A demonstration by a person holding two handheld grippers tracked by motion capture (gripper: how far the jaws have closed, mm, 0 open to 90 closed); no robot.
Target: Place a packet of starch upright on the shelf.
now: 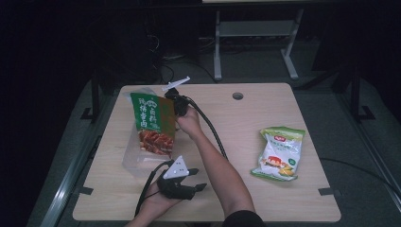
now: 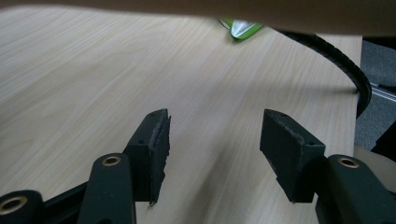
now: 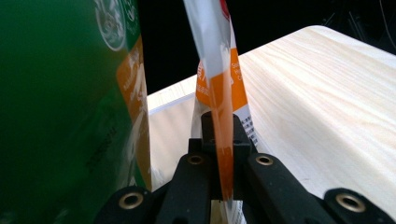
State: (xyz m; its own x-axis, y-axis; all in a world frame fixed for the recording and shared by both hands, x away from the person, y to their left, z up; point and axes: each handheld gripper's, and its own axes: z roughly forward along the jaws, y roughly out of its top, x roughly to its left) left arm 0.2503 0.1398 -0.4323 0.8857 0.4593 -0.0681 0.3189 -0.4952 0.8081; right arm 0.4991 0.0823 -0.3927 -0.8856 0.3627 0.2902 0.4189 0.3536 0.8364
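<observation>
A green snack bag (image 1: 153,124) with a picture of red food stands upright at the left middle of the wooden table (image 1: 269,201). My right gripper (image 1: 176,105) is at the bag's upper right edge. In the right gripper view its jaws (image 3: 223,126) are shut on a thin orange and clear edge of the bag (image 3: 219,93), with the green face (image 3: 60,116) close at the left. My left gripper (image 1: 198,178) rests near the front edge, under the right forearm, pointing right. Its jaws (image 2: 215,140) are open over bare wood with nothing between them.
A white and yellow snack bag (image 1: 279,153) lies flat at the right. A clear plastic part (image 1: 132,163) shows below the green bag. A round hole (image 1: 238,96) is in the table's far side. The right gripper's black cable (image 1: 213,130) runs across the middle.
</observation>
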